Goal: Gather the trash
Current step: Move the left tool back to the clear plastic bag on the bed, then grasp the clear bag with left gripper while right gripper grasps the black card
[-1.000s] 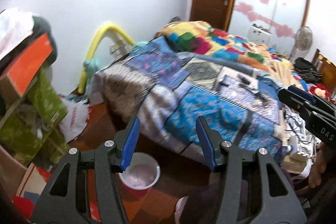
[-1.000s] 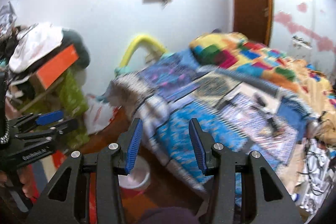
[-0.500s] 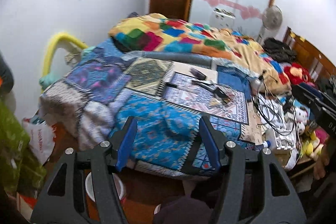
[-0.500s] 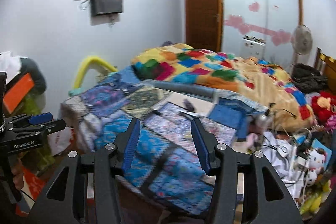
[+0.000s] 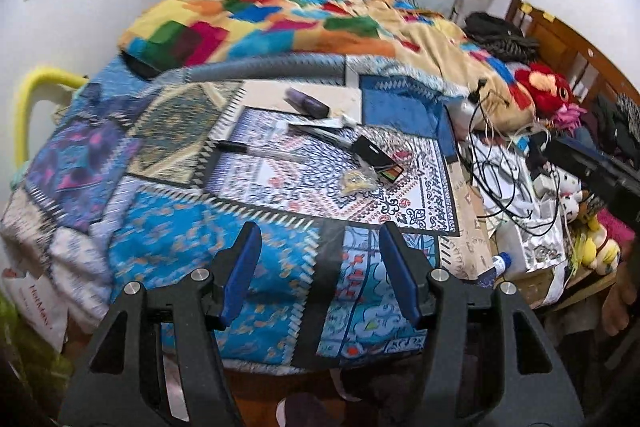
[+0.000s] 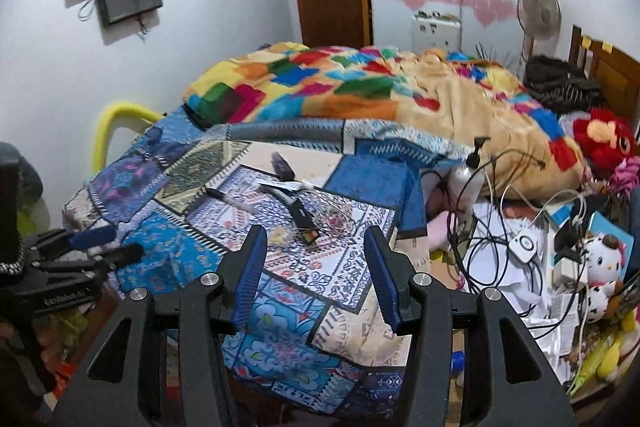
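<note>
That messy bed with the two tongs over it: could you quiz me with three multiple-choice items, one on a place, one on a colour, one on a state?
1. Where does the crumpled yellowish wrapper lie?
A. on the patterned bedspread
B. on the floor
C. inside a box

2. What colour are the pads on the tongs' fingers?
A. red
B. blue
C. white

3. What are the left tongs and right tongs doing?
A. both squeeze a wrapper
B. one holds a cable
C. both open and empty

Answers: 1 A, it sits on the bedspread beside a small black packet; 2 B, the pads show blue; 3 C, only bedspread shows between the fingers.
</note>
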The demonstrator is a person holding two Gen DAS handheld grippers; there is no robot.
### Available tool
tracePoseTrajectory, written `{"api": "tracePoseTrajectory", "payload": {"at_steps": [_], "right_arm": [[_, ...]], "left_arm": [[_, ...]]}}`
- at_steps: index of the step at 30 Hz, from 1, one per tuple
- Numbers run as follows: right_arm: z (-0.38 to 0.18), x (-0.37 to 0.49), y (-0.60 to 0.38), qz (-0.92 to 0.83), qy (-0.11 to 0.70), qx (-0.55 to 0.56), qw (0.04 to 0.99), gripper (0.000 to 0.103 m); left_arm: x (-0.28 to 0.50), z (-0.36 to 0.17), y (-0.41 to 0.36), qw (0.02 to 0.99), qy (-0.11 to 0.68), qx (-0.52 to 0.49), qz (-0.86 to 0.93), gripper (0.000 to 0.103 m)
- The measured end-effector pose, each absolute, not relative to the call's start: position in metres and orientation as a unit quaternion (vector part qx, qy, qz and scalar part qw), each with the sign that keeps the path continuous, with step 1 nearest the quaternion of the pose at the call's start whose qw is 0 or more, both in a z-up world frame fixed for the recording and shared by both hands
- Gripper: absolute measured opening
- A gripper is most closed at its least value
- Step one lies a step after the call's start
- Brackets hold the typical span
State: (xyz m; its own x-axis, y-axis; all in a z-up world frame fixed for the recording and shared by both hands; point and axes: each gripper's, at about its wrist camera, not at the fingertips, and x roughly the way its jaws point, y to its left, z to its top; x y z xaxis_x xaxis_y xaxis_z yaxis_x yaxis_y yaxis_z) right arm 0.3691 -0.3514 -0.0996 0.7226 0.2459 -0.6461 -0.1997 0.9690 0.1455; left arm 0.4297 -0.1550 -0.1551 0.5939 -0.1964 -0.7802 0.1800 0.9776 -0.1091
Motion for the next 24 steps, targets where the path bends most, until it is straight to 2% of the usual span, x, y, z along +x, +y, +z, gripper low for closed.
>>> {"api": "tracePoseTrajectory", "payload": {"at_steps": [10,16,22,24], "right_arm": [[-0.134,0.418,-0.361,0.117,0.388,0.041,0.913,0.047],[-0.153,0.443,-0.362,0.139,0.411,0.062,0.899,0.047],[-0.162,0.46,-0.356,0.159,0.421,0.06,0.891,0.047],[-0.165,0.465,-0.351,0.17,0.424,0.06,0.887,0.047]], "left_arm": [[0.504,-0.233,-0.207,0.859,0.49,0.0,-0.148,0.06],[0.528,-0.267,-0.232,0.866,0.473,0.073,-0.145,0.06],[0.537,-0.274,-0.237,0.882,0.438,0.082,-0.154,0.06],[0.54,-0.275,-0.236,0.885,0.432,0.078,-0.157,0.049]]}}
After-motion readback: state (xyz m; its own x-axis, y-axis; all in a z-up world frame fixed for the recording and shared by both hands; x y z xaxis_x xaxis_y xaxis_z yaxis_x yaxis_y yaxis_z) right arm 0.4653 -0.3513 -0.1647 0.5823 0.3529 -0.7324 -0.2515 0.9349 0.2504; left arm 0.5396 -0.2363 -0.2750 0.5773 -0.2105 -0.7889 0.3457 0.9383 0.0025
